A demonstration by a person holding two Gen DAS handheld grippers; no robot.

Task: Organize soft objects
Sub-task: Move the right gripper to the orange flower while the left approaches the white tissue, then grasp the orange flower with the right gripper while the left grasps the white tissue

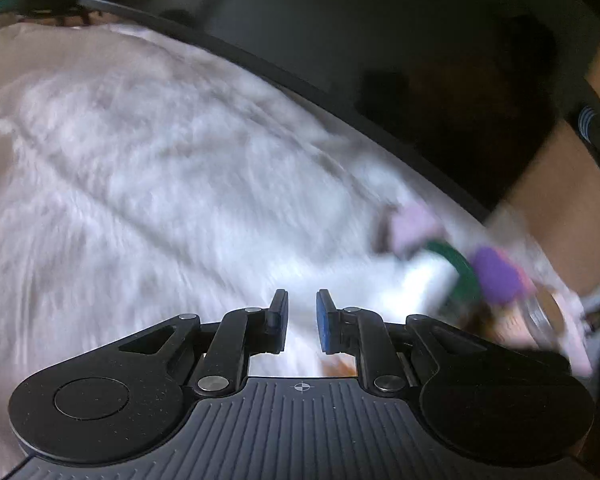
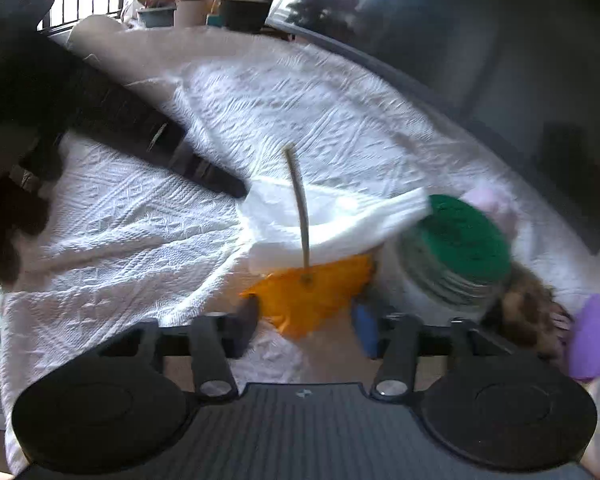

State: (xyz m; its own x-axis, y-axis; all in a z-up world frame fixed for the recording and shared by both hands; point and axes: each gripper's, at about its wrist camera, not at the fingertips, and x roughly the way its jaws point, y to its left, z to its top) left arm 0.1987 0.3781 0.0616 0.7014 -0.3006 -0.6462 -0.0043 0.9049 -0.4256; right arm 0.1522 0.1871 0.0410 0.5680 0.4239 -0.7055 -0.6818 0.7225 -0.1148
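In the right wrist view my right gripper stands with its jaws wide apart. A crumpled orange soft piece lies between the fingertips, and I see no squeeze on it. A folded white cloth lies behind it, crossed by a thin tan stalk. To the right are a stack of green round pads, a brown furry thing and a purple piece. My left gripper hovers over the white cover with a narrow gap and nothing in it; its dark body reaches in from the upper left, and the left gripper's tip is near the white cloth.
A white textured cover is spread over the table, whose dark edge curves along the back. Potted plants stand by a window at the far end. The left wrist view is blurred; the pile shows at its right as green pads and purple.
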